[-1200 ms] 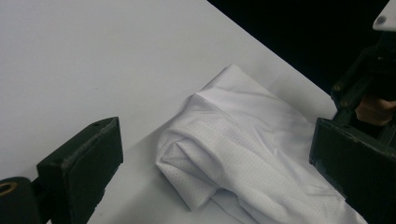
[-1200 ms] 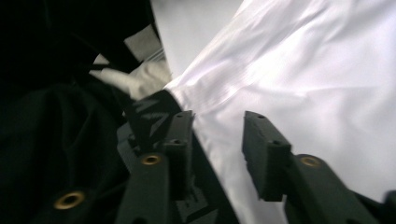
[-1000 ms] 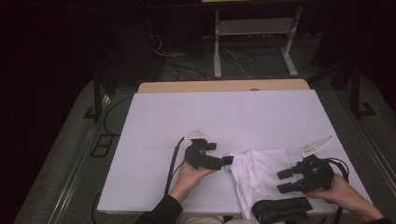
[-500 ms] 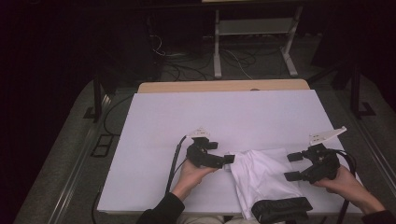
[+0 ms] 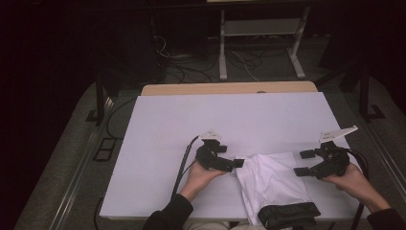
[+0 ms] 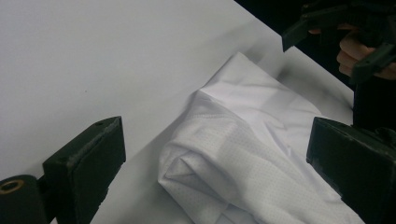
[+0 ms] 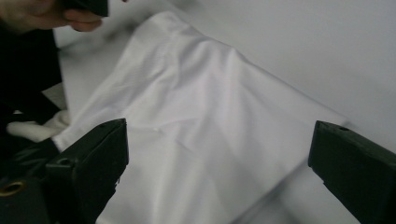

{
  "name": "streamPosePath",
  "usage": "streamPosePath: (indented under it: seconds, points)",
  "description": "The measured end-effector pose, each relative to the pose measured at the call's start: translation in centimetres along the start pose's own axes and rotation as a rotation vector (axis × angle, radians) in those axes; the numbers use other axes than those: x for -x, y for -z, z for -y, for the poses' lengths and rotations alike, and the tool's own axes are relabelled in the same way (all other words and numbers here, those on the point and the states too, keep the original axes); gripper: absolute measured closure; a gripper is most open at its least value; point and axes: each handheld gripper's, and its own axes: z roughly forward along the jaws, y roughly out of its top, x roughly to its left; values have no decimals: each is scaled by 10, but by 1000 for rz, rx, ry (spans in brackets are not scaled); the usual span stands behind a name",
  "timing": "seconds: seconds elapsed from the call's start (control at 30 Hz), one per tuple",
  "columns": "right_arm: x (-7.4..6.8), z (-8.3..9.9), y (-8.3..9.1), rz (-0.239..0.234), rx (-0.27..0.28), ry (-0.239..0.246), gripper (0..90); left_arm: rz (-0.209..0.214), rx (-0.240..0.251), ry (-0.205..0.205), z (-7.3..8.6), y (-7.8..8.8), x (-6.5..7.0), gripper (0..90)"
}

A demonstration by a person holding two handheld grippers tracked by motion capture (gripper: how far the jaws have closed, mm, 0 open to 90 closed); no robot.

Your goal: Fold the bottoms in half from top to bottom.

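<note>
A white cloth [image 5: 270, 179] lies crumpled on the white table cover [image 5: 191, 120] near the front edge. A black padded band [image 5: 288, 214] rests on the cloth's near end. My left gripper [image 5: 231, 155] is at the cloth's left corner. In the left gripper view [image 6: 224, 158] its jaws stand wide apart, and a folded ridge of cloth [image 6: 243, 154] lies between them untouched. My right gripper [image 5: 303, 163] is at the cloth's right edge and its jaws have just been opening. They are open, with the cloth [image 7: 201, 116] lying loose below and between them.
A strip of bare wooden tabletop [image 5: 230, 88] shows beyond the white cover. A metal stand [image 5: 258, 48] and loose cables sit on the dark floor behind the table. The table's front edge runs right beside both hands.
My right gripper has opened and drawn back to the right, off the cloth's middle to its right edge. The cloth now lies spread wider to the right. The left gripper has stayed put.
</note>
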Motion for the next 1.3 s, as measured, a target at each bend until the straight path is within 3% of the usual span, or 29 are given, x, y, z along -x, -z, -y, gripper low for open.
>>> streamPosePath:
  seconds: [0.2, 0.43, 0.8, 1.0, 1.3]
  points:
    - [17, -1, -1, 63, 0, -24, 106, -1, -26, 9, 0, -6, -7, 70]
    - [34, -2, -3, 87, 16, -54, 144, -5, -40, 14, 2, -10, -12, 121]
    - [43, -3, -12, 98, -10, -57, 181, 0, -59, 22, 5, -18, -16, 163]
    - [48, -4, -20, 92, -28, -62, 233, 28, -69, 17, 6, -20, -17, 254]
    - [48, -5, -32, 87, -55, -26, 443, 79, -83, -7, 8, -24, -17, 499]
